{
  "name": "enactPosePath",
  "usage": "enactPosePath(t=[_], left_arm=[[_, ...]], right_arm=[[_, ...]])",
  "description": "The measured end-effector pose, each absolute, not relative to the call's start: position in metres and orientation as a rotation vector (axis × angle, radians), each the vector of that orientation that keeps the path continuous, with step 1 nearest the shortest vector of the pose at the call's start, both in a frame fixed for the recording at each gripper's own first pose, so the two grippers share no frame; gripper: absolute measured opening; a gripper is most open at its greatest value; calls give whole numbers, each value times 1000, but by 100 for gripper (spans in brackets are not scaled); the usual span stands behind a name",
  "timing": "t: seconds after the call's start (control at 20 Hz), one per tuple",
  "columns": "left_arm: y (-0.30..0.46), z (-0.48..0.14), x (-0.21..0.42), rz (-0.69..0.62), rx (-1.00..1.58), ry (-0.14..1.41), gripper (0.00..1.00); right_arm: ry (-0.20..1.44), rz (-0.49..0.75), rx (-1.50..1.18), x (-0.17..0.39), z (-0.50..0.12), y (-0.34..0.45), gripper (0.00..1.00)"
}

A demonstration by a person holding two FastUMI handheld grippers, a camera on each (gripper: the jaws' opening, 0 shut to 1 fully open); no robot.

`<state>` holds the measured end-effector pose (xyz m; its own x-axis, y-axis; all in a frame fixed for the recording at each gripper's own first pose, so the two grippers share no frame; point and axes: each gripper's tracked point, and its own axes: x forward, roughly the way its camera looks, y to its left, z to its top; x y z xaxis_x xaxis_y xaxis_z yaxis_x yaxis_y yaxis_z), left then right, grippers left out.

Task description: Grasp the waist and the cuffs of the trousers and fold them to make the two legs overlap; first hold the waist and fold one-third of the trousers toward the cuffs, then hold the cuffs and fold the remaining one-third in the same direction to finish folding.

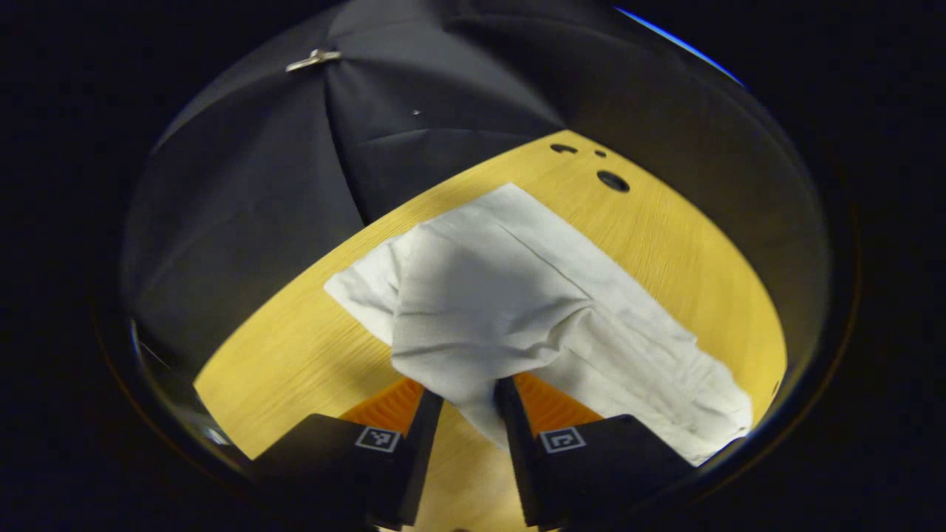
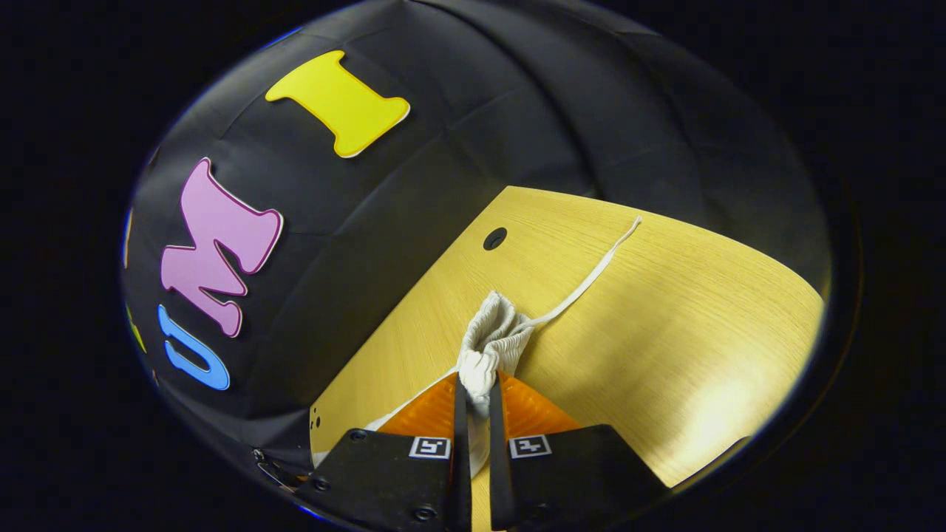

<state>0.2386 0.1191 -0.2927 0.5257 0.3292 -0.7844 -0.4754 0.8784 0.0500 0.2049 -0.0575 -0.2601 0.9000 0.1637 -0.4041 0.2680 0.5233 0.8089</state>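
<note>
White trousers lie across the yellow wooden table in the left gripper view, one end folded back over the rest. My left gripper holds that lifted end, a bunch of cloth caught between its fingertips and tapering down toward the camera. In the right gripper view, my right gripper is shut on the gathered elastic waist, which stands up bunched just past the fingertips. The white drawstring trails away from the waist over the table.
The booth's black cloth wall rises right behind the table's far edge in both views. Round holes are cut in the tabletop, a cable hole near the trousers' far end and another hole by the edge. A metal clip hangs on the wall.
</note>
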Motion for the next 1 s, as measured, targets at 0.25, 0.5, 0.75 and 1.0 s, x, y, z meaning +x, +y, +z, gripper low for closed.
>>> enactPosePath(t=[0.25,0.5,0.75,1.0], left_arm=[[105,-294,238,425,-364,894,10],[78,-305,237,337,-650,855,7],[56,-318,233,290,-704,839,8],[59,-312,235,296,-738,816,8]], right_arm=[[445,-47,1010,200,-247,-58,14],[390,-12,955,194,-217,-67,14],[344,96,812,188,-173,-50,14],[323,257,615,177,-135,6,14]])
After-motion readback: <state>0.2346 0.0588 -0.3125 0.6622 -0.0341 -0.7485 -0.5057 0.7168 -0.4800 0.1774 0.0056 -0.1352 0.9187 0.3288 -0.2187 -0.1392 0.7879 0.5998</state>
